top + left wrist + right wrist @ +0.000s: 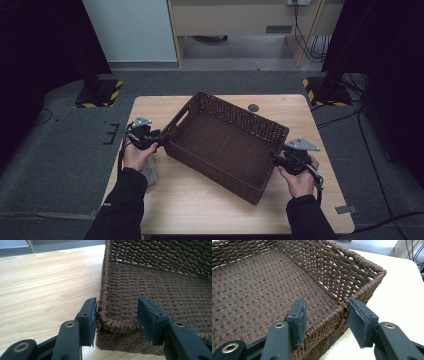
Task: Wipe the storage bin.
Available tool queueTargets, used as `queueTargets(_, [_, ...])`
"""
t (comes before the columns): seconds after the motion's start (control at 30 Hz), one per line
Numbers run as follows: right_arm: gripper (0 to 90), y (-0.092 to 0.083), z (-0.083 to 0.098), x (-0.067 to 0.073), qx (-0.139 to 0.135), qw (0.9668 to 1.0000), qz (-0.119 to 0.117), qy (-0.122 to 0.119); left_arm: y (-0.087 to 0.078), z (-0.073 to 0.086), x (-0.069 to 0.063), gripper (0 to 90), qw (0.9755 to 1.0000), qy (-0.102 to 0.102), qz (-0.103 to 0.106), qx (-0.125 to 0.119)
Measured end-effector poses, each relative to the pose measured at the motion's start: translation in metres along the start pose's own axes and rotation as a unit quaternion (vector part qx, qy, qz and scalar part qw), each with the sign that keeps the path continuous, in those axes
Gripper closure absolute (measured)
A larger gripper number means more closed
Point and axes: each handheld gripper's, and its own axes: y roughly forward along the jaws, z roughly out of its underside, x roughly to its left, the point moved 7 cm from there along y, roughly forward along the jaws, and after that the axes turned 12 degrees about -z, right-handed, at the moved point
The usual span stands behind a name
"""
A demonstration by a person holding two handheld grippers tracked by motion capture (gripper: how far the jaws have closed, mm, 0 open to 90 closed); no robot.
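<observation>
Two claws straddle opposite corners of the brown woven basket (225, 145) on the table (200, 200): my left gripper (116, 315) and right gripper (325, 315) both half-open, unclamped, rim between jaws.

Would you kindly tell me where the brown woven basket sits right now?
In the high view, the basket sits askew at the middle of the wooden table, between the left gripper at one corner and the right gripper at the opposite one.

Grey carpet floor (60, 150), wooden cabinet (240, 20) behind.
</observation>
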Motion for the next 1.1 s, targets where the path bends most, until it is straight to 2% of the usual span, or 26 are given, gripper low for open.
queueTargets(0.07, [51.4,0.003,-0.001,-0.003,-0.002,1.0000,0.003,-0.002,0.002,0.000,0.000,50.2,0.9999,0.012,-0.006,-0.001])
queueTargets(0.13, [51.3,0.005,-0.002,-0.006,-0.007,1.0000,0.003,-0.001,0.007,0.001,0.000,50.7,0.9999,0.012,-0.003,0.006])
queueTargets(0.2, [48.2,0.004,-0.002,-0.007,-0.009,0.9999,-0.006,0.005,0.009,0.003,-0.002,54.6,1.0000,0.001,0.007,0.007])
queueTargets(0.27, [46.9,-0.001,-0.003,-0.007,-0.010,0.9999,-0.010,0.004,0.008,0.003,-0.003,56.5,1.0000,0.003,0.005,0.005])
queueTargets(0.4, [44.0,-0.008,-0.002,-0.002,-0.015,0.9996,-0.022,0.013,0.000,0.010,-0.007,57.0,0.9999,-0.008,0.010,0.008])
queueTargets(0.53, [42.9,-0.009,0.002,0.006,-0.003,0.9992,-0.038,0.011,-0.013,0.019,-0.014,56.2,0.9997,-0.018,0.013,0.010])
queueTargets(0.7, [48.1,-0.002,0.011,0.006,0.026,0.9993,-0.025,-0.002,-0.018,0.017,-0.016,54.6,0.9999,0.001,0.011,0.008])
queueTargets(0.8, [50.3,0.000,0.011,0.003,0.026,0.9993,-0.026,0.001,-0.016,0.014,-0.014,55.8,0.9999,0.001,0.011,0.005])
queueTargets(0.93, [54.6,0.006,0.010,-0.004,0.025,0.9995,-0.021,0.002,-0.012,0.021,-0.015,60.2,0.9996,0.012,0.014,0.022])
queueTargets(1.0, [53.8,0.007,0.009,-0.007,0.021,0.9995,-0.023,0.008,-0.012,0.024,-0.017,64.4,0.9995,0.015,0.017,0.022])
queueTargets(1.1, [47.5,0.002,0.007,-0.005,0.018,0.9992,-0.033,0.011,-0.015,0.024,-0.018,67.6,0.9996,0.011,0.015,0.021])
